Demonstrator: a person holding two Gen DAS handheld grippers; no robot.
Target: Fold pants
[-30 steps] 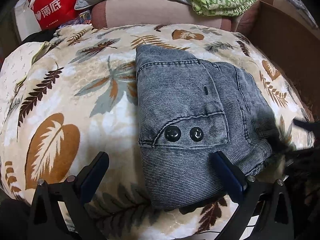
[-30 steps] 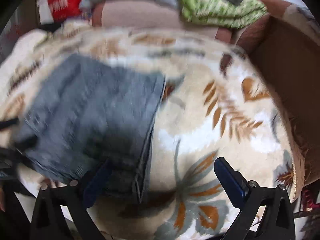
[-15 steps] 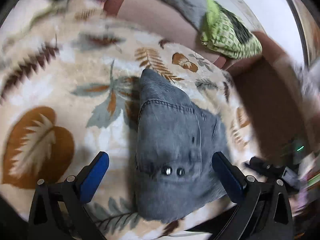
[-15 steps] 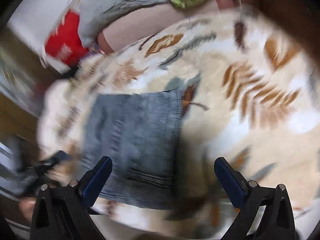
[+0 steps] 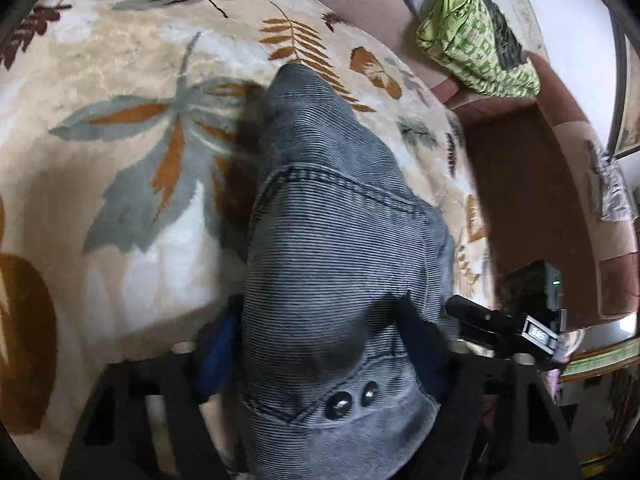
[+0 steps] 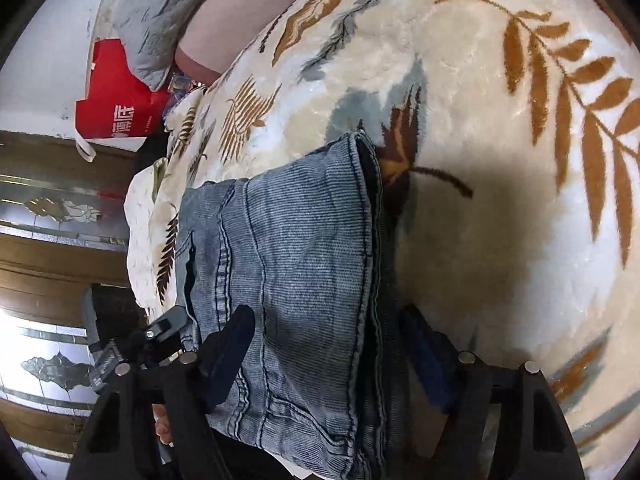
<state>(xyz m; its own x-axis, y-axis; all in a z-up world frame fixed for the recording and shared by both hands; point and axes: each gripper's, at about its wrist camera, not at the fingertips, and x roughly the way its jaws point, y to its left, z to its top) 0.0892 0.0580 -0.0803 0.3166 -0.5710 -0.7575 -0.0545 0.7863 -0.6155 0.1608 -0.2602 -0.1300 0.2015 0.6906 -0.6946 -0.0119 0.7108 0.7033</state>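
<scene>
Low in both wrist views the folded pants [image 5: 328,264] fill the centre, the left gripper [image 5: 320,356] and right gripper [image 6: 328,360] each clamped on a near corner (likely so the bundle keeps its folds), above the leaf-print blanket [image 5: 120,80].

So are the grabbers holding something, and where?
Both hold the folded jeans: left gripper near the buttoned pocket, right gripper at the near end.

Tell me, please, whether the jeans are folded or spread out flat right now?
Folded. The jeans form a compact bundle with stacked layered edges, gripped by both the left gripper and the right gripper above the leaf-print blanket.
</scene>
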